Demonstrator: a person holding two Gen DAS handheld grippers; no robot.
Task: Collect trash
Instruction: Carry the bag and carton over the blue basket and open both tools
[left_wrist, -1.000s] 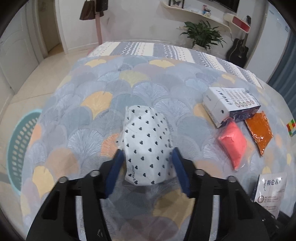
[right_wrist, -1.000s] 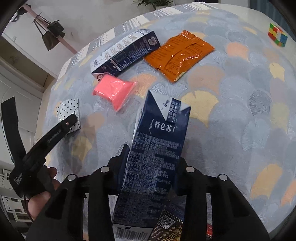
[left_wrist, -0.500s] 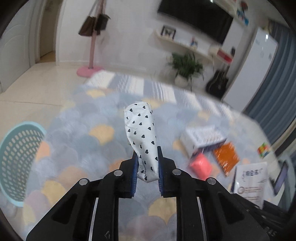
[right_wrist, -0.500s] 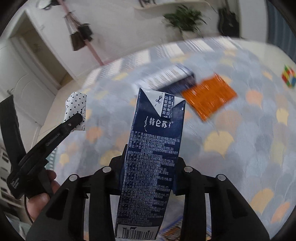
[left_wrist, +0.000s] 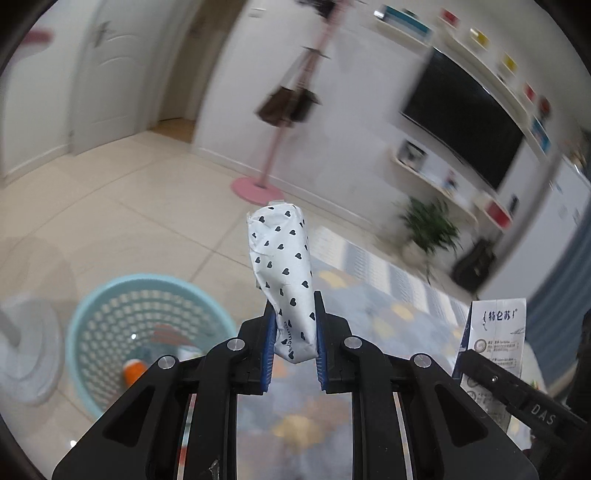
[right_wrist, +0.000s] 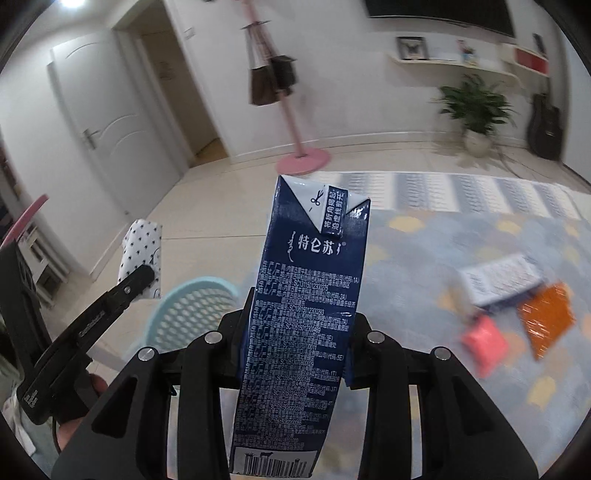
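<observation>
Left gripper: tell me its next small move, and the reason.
Probably carry the heart-print packet over the light blue basket before opening. The left gripper is shut on the packet, and the basket sits down on the floor to the left of it, not yet underneath, with some trash already inside.

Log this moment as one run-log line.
left tool: shut on heart-print packet | right tool: shut on milk carton | basket: ahead, nothing dropped yet
</observation>
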